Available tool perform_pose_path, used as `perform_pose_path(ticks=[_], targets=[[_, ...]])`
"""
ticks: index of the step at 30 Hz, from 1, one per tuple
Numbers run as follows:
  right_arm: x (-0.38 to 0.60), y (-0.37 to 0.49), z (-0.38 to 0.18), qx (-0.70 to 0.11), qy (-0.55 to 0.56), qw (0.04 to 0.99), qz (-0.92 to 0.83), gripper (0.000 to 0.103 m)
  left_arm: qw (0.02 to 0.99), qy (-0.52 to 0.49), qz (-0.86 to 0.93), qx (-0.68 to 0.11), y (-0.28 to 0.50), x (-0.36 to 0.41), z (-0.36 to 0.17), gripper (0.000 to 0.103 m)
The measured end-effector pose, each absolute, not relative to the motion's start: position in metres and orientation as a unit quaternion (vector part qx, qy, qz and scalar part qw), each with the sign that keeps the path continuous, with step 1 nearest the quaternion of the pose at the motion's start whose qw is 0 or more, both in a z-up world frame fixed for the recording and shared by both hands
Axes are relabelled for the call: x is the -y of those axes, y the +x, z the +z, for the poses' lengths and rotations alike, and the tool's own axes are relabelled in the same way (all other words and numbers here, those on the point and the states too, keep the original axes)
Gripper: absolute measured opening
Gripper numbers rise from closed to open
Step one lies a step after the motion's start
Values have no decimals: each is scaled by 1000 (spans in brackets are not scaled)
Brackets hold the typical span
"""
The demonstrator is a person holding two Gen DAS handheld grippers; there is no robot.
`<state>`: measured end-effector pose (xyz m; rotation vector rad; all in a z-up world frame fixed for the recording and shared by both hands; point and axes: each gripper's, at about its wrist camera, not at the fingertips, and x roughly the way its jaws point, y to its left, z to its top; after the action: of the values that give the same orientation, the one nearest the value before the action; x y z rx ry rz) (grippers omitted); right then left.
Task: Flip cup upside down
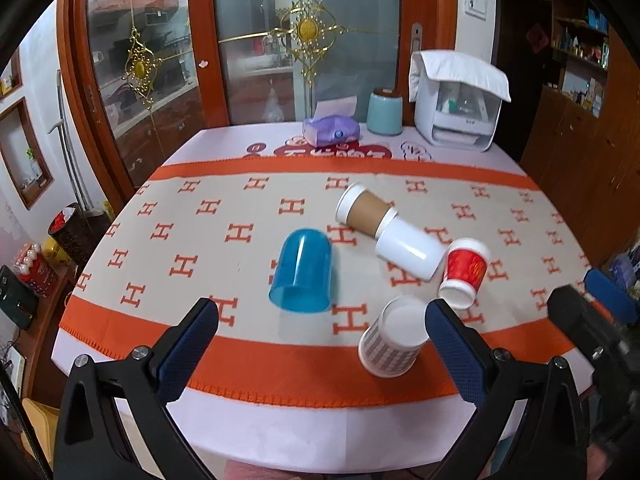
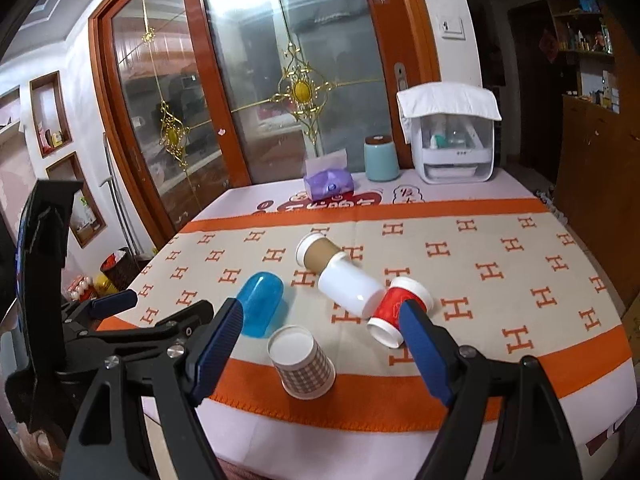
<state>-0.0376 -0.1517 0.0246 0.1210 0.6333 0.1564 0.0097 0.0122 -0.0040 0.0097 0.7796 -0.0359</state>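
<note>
Several cups sit on the H-patterned cloth. A blue plastic cup (image 1: 302, 272) (image 2: 260, 304) stands upside down. A checked paper cup (image 1: 394, 336) (image 2: 302, 364) also stands upside down near the front. A brown-sleeved cup (image 1: 366, 210) (image 2: 320, 254), a white cup (image 1: 410, 248) (image 2: 352, 286) and a red cup (image 1: 464, 272) (image 2: 400, 310) lie on their sides. My left gripper (image 1: 322, 314) is open and empty, above the front edge. My right gripper (image 2: 322, 324) is open and empty, with the checked cup between its fingers in view.
At the table's back stand a purple tissue pack (image 1: 330, 130), a teal canister (image 1: 384, 112) and a white appliance (image 1: 456, 108) with a cloth on it. Glass sliding doors are behind. The left gripper body (image 2: 100, 320) shows at the left of the right wrist view.
</note>
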Motion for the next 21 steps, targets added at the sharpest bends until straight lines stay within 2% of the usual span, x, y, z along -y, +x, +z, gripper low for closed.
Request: perform_pose_path(ticks=[21], targets=[[145, -40, 32, -295, 60, 951, 72, 81, 936, -12, -3, -351, 2, -14, 13, 102]])
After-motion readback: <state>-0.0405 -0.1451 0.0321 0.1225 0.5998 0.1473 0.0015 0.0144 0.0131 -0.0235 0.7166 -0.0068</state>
